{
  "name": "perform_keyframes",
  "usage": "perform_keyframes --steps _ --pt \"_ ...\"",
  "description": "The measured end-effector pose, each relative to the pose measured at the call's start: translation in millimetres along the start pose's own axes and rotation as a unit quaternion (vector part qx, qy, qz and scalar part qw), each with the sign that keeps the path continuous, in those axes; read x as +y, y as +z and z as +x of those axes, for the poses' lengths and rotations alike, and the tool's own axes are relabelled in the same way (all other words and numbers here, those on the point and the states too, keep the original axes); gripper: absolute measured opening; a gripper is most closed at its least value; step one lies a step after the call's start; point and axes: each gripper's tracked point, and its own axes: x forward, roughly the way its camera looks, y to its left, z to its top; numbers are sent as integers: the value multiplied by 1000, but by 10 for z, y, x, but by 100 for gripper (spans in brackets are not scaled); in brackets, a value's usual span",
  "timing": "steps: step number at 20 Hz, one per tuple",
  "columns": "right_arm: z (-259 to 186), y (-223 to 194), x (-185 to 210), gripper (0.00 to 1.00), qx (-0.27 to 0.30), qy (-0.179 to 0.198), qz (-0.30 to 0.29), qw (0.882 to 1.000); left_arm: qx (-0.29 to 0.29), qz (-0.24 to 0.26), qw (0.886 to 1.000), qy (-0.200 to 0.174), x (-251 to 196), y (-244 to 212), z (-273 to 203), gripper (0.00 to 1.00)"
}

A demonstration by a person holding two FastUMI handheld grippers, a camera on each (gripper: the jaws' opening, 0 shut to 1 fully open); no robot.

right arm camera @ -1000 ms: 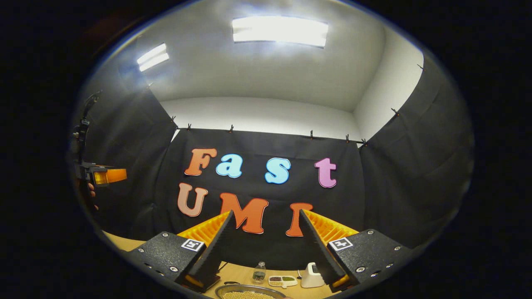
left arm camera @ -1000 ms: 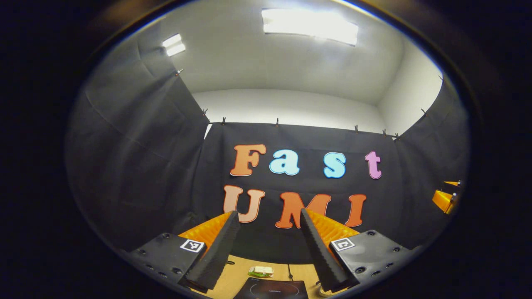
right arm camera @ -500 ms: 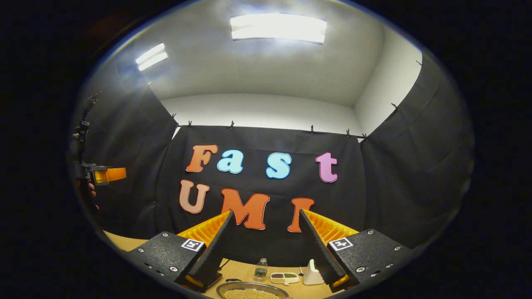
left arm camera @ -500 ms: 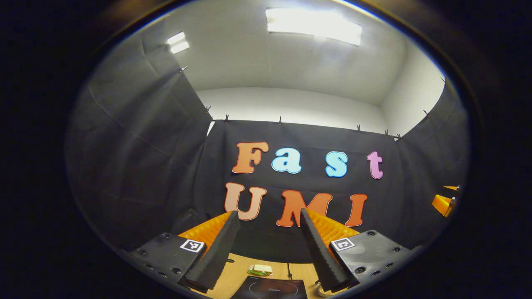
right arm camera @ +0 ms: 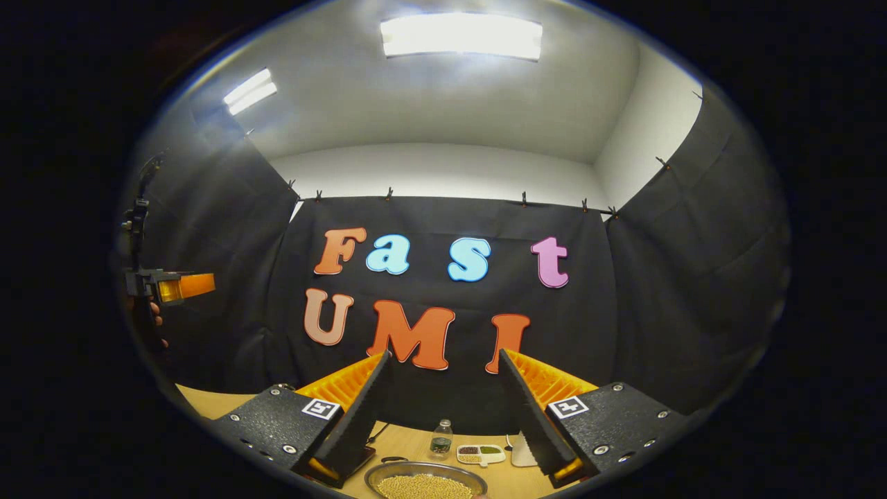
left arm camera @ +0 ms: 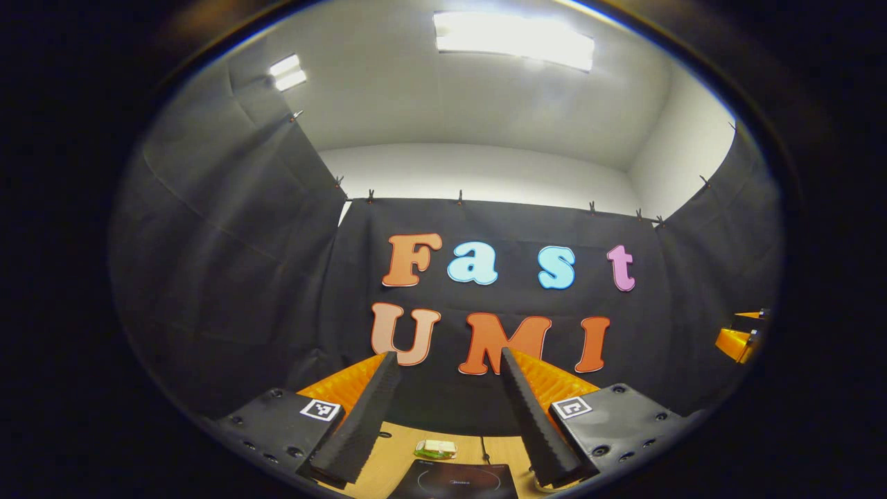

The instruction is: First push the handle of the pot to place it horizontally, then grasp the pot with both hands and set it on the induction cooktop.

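In the left gripper view, the left gripper [left arm camera: 449,416] is held high and tilted up toward the booth wall, its fingers [left arm camera: 360,423] spread apart with nothing between them. Below the fingers a strip of wooden table [left arm camera: 395,454] is seen. The dark cooktop [left arm camera: 454,482] lies at the table's near edge, and a small green and white packet [left arm camera: 436,449] lies just beyond it, toward the far edge. A thin cord [left arm camera: 483,452] runs across the table beside the packet. The right gripper [left arm camera: 740,339] is seen far off at the right.

In the right gripper view, the right gripper [right arm camera: 443,416] is likewise raised, with its fingers [right arm camera: 357,419] spread and empty. The pot [right arm camera: 423,482], round, metal and filled with yellowish grains, sits on the table [right arm camera: 208,402] at its near edge, below the fingers. Whether its handle is horizontal cannot be told. Near the far edge stand a small bottle [right arm camera: 441,439], a divided tray [right arm camera: 481,453] and a white device [right arm camera: 520,454]. The left gripper [right arm camera: 181,285] is seen at the left, held by a hand [right arm camera: 156,320].
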Motion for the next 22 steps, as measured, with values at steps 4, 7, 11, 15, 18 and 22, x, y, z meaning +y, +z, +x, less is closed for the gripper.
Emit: perform_keyframes --steps 4,7,11,15,18,22 --pt "23 -338 -3 93 42 4 0 999 -6 6 1000 -5 -35 -55 22 92" --pt "1 -704 41 88 92 15 2 996 -2 12 1000 -10 -65 -132 60 95" --pt "-53 -1144 117 75 149 26 -5 988 2 8 1000 -3 -3 -186 116 95" --pt "-191 -1841 378 60 243 70 23 967 0 -2 1000 -1 -1 -234 162 98" --pt "-277 -2357 426 37 324 76 55 942 7 -7 1000 -5 -41 -340 220 95" --pt "-537 -2986 463 13 431 78 100 893 18 -9 1000 -2 -43 -461 345 95"
